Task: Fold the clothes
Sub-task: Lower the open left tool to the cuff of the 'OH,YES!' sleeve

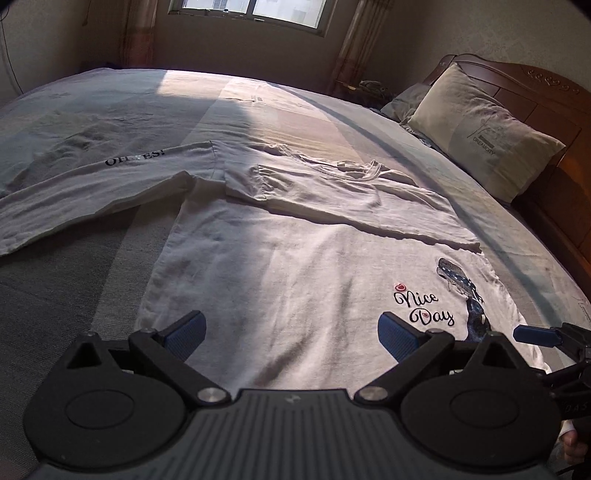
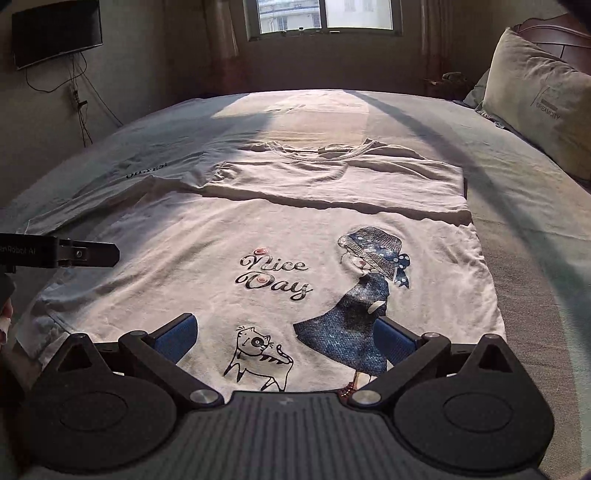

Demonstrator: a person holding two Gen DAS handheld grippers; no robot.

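A white long-sleeved T-shirt [image 1: 280,266] [image 2: 207,236] lies flat on the bed, front up, printed with "Nice Day", a girl in a blue dress and a cat. Its right sleeve [image 2: 332,184] [image 1: 354,206] is folded across the chest. The left sleeve [image 1: 92,184], marked "OH YES!", stretches out to the left. My left gripper [image 1: 291,336] hovers open over the shirt's lower left part. My right gripper [image 2: 286,338] stands open above the hem, near the cat print. Each gripper shows at the edge of the other's view: the right gripper [image 1: 535,335] and the left gripper [image 2: 92,254].
The bed [image 1: 74,295] carries a grey-blue striped sheet. A pillow [image 1: 484,133] leans on the wooden headboard [image 1: 546,96] at the right. A window [image 2: 325,16] and curtains are at the far wall, and a wall-mounted TV [image 2: 55,31] at the left.
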